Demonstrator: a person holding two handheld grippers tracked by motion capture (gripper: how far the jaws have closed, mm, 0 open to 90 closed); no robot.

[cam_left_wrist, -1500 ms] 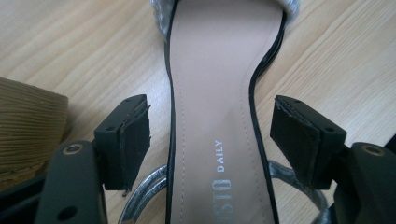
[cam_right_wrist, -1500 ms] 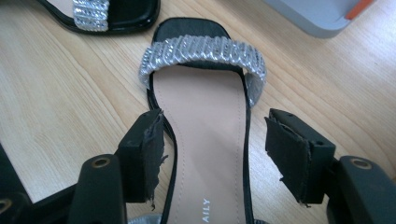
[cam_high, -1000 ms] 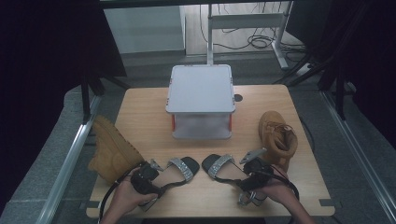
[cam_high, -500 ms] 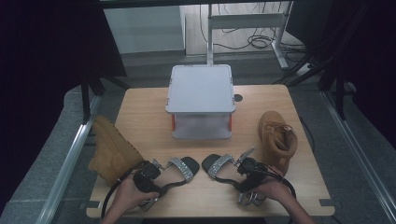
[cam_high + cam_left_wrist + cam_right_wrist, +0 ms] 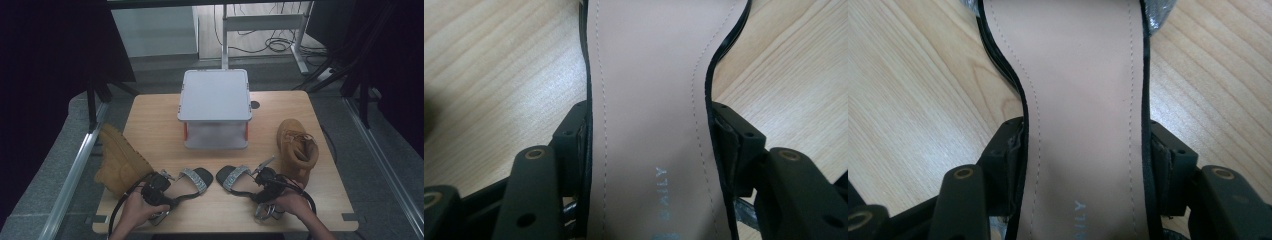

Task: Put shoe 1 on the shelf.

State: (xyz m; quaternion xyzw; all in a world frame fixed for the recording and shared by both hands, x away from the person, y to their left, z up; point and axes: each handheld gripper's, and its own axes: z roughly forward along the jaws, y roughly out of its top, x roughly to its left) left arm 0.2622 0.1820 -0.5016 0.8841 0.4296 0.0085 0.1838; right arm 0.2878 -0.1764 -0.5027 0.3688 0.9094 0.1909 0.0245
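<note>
1. High view: left gripper [image 5: 172, 192] and right gripper [image 5: 255, 184] each hold a sandal at the table's [image 5: 150, 120] near edge, left sandal [image 5: 196, 179], right sandal [image 5: 233, 177], toes nearly meeting
2. Left gripper view: jaws clamp left sandal's insole [image 5: 651, 100] at both sides
3. Right gripper view: jaws pinch right sandal's insole [image 5: 1083, 100] likewise
</note>
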